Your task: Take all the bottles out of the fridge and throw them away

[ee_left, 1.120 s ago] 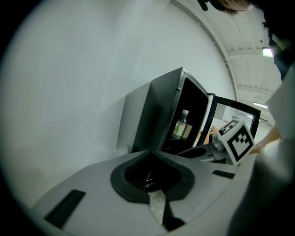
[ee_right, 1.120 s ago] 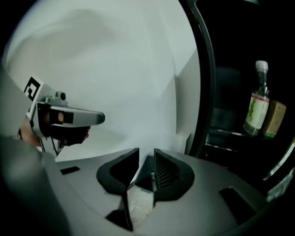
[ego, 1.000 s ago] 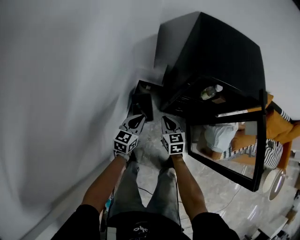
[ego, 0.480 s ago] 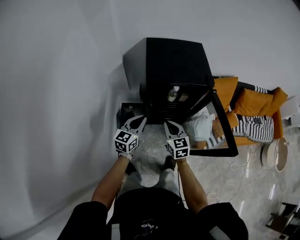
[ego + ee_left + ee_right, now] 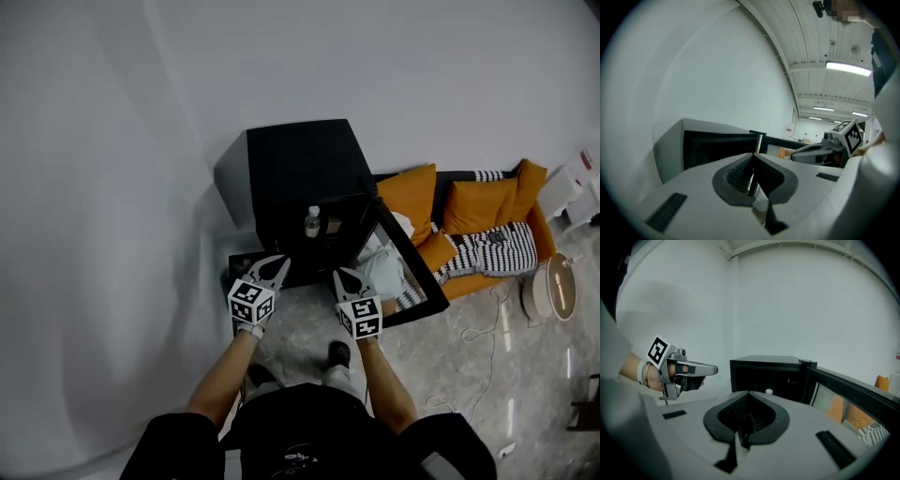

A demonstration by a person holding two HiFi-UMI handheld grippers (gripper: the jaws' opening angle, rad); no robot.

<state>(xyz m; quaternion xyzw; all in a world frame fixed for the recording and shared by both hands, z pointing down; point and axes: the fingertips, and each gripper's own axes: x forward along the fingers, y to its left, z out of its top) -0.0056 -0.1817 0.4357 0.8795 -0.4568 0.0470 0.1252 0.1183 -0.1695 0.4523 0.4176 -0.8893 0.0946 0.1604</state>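
A black fridge (image 5: 300,178) stands against the white wall with its glass door (image 5: 405,281) swung open to the right. One clear bottle (image 5: 312,222) with a white cap stands upright inside near the front. My left gripper (image 5: 279,260) and right gripper (image 5: 339,273) hang side by side in front of the fridge, short of it, both shut with nothing in them. In the right gripper view only the bottle's cap (image 5: 768,392) shows above the closed jaws, and the left gripper (image 5: 710,369) hangs to the left. In the left gripper view the fridge (image 5: 717,145) lies ahead.
A low black box (image 5: 246,265) sits on the floor left of the fridge. An orange sofa (image 5: 469,220) with a striped cushion (image 5: 502,251) stands behind the open door. A round white object (image 5: 550,287) and a cable (image 5: 478,333) lie on the marble floor at right.
Both grippers have risen and the view has pulled back, so the fridge now looks smaller and farther away. The sofa has come into view. Both grippers stay shut and empty.
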